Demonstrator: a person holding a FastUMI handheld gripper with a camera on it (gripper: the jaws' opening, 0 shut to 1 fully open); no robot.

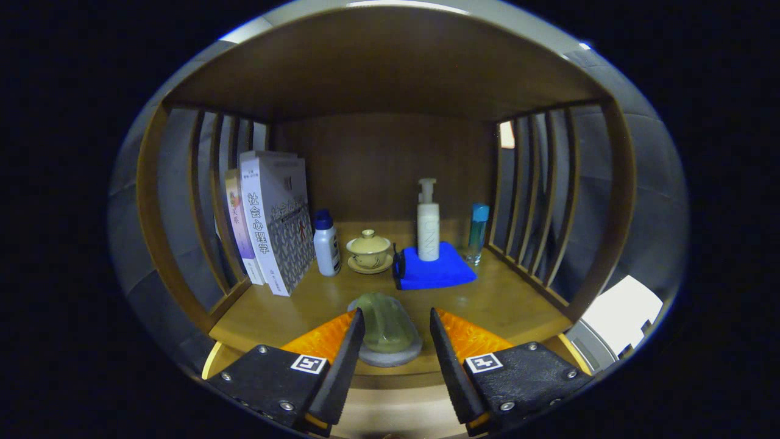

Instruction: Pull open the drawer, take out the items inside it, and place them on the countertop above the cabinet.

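Observation:
A pale green rounded bar (pixel 385 320) lies on a grey oval dish (pixel 390 356), resting on the wooden countertop (pixel 286 308) near its front edge. My gripper (pixel 396 314) is open, and the dish and bar sit between its two fingers. The left finger (pixel 350 347) is right against the dish's side. The right finger (pixel 445 347) stands a small gap away from it. Neither finger visibly presses on the bar.
Further back on the countertop are upright books (pixel 271 222), a white bottle with a blue cap (pixel 326 244), a lidded cup on a saucer (pixel 369 250), a pump bottle (pixel 428 222) on a blue cloth (pixel 439 274), and a slim blue-capped bottle (pixel 478 235). Slatted wooden sides close in both flanks.

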